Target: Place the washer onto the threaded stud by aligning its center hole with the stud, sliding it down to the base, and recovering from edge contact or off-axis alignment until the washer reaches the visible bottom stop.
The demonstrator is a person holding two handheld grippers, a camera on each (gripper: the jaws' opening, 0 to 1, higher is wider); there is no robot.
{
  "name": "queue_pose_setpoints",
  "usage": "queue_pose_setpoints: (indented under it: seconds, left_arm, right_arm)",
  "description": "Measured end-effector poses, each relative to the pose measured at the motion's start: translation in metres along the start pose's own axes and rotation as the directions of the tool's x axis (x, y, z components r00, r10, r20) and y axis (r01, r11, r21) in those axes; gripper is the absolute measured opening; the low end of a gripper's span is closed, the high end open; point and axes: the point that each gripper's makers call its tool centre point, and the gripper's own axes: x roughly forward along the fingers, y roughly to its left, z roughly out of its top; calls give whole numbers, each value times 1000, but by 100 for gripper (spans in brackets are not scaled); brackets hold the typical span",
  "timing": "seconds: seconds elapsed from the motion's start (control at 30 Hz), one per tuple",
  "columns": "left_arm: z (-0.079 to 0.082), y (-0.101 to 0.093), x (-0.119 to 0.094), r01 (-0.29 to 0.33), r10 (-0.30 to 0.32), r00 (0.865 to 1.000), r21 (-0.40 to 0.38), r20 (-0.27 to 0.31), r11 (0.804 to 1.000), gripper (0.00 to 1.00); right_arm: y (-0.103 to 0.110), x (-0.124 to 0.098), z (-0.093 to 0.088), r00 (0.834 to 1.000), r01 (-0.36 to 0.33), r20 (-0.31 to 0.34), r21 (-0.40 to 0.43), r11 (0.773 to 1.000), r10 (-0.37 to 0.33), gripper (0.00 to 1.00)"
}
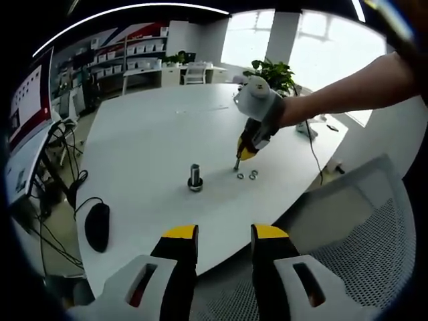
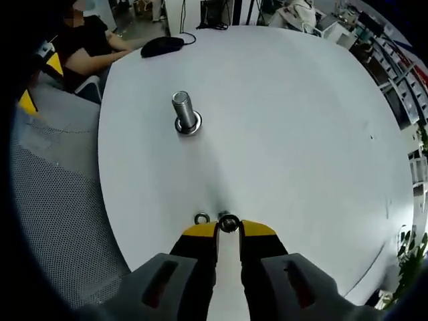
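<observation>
So early stage, nothing is on the stud yet as far as the frames show. White round table (image 1: 147, 134) takes most of the left gripper view, mesh chair back (image 1: 361, 227) at lower right, black mouse (image 1: 97, 226) at lower left near the table edge. Stud (image 1: 195, 176) stands upright at centre of that view with a ring-like base, no washer visibly threaded on its shaft. Right gripper (image 1: 237, 165) comes in from the upper right on a person's arm, tip down on the table just beside two small washers (image 1: 247, 176) lying flat, right of the stud and apart from it.

Right gripper view: table (image 2: 301, 134) again, stud (image 2: 182, 110) at upper left of centre, well apart from the jaws. Right gripper (image 2: 228, 231) at bottom centre, jaws narrow, closing around one washer (image 2: 228, 223) at the tips; looks pinched, but lift not confirmed, it may still sit on the table. Second washer (image 2: 202, 218) lies just left of the tips, loose.

Left gripper (image 1: 224, 235) at bottom of its own view, jaws wide apart, holding nothing, hanging off the table edge.

Left to do, judging: lift washer, carry to stud, centre the hole, slide down to the base
</observation>
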Motion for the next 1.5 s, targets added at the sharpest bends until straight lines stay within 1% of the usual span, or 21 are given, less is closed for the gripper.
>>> queue_pose_setpoints:
  seconds: [0.17, 0.3, 0.4, 0.5, 0.6, 0.83, 1.03, 1.1, 1.27, 1.37, 1.43, 1.5]
  left_arm:
    - [0, 0, 0, -3, 3, 1000, 0, 0, 1000, 29]
    - [-1, -1, 0, 0, 1, 1000, 7, -3, 1000, 29]
    - [0, -1, 0, 0, 0, 1000, 10, 1, 1000, 29]
    - [-1, -1, 0, -3, 3, 1000, 10, 4, 1000, 29]
    - [-1, -1, 0, -4, 4, 1000, 13, 2, 1000, 29]
    - [2, -5, -2, 2, -2, 1000, 21, 1, 1000, 29]
    - [3, -6, -2, 5, -6, 1000, 28, 4, 1000, 29]
    - [3, -7, -3, 5, -6, 1000, 28, 8, 1000, 29]
    - [3, -6, -3, 1, -2, 1000, 31, 12, 1000, 29]
    - [3, -6, -3, 1, -1, 1000, 33, 14, 999, 29]
    - [3, -6, -3, 0, 0, 1000, 38, 14, 999, 29]
    - [4, -6, -4, 0, -1, 1000, 39, 18, 999, 29]
  right_arm:
    - [4, 6, -1, 1000, -9, -13, -4, 1000, 9, 14]
    - [4, 11, -4, 999, -19, -37, 0, 1000, 19, 14]
    - [1, 13, -7, 998, -18, -53, -8, 1000, 17, 14]
    - [-5, 18, -11, 998, -22, -67, 2, 1000, 22, 14]
    - [-4, 18, -13, 997, -21, -77, 10, 1000, 22, 14]
    - [0, 21, -17, 995, -15, -99, -6, 1000, 14, 14]
    - [2, 20, -21, 993, -16, -118, -4, 1000, 15, 15]
    - [-2, 25, -23, 992, -15, -122, 20, 1000, 17, 16]
    - [0, 24, -25, 993, -15, -120, 54, 998, 22, 16]
    - [-3, 25, -24, 993, -15, -114, 79, 997, 24, 16]
    - [-2, 26, -26, 993, -18, -113, 100, 995, 30, 17]
    - [-1, 25, -28, 993, -11, -113, 114, 993, 24, 20]
